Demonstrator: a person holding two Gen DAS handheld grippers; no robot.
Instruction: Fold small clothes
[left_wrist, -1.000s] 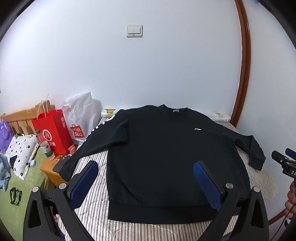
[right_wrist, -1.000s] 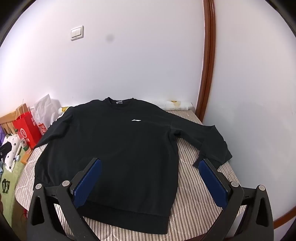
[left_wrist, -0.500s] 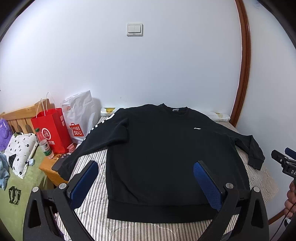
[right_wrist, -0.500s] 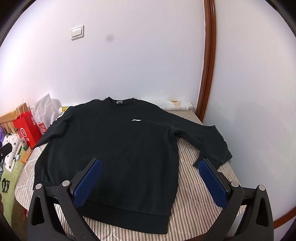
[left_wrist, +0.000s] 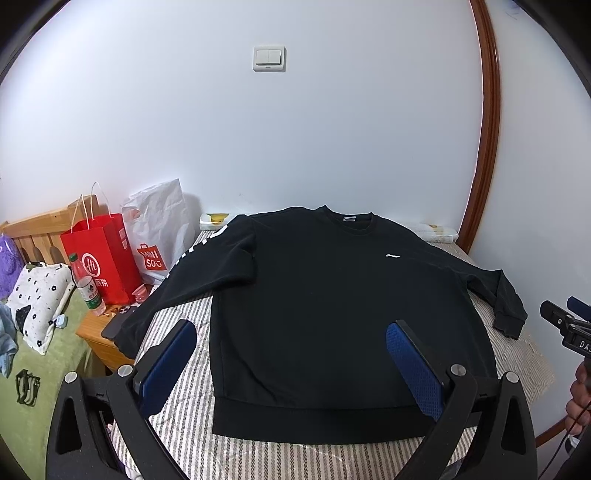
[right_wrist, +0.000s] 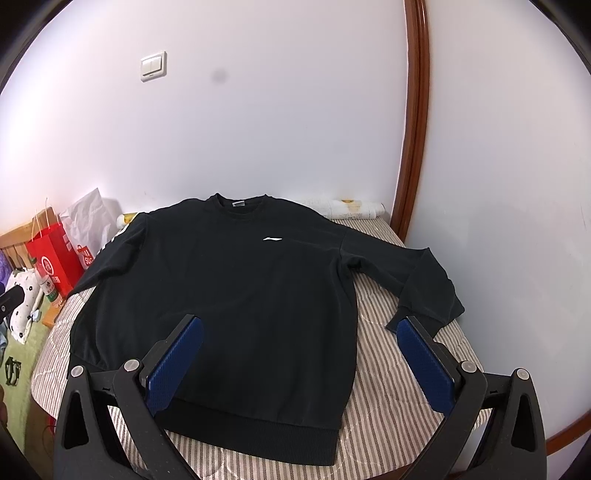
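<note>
sweatshirt (left_wrist: 332, 314): black, flat, face up on striped bed (left_wrist: 177, 413), sleeves spread
left gripper (left_wrist: 291, 328): wide apart, empty, above hem
right gripper (right_wrist: 301, 325): wide apart, empty

Black sweatshirt (left_wrist: 332, 314) flat on striped bed (left_wrist: 177, 406)

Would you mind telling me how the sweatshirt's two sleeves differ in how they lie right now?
The left sleeve runs straight and hangs off the striped mattress edge; the right sleeve bends at the elbow and stays on it. The left sleeve carries white lettering; the right looks plain. Both are black and ungripped.
</note>
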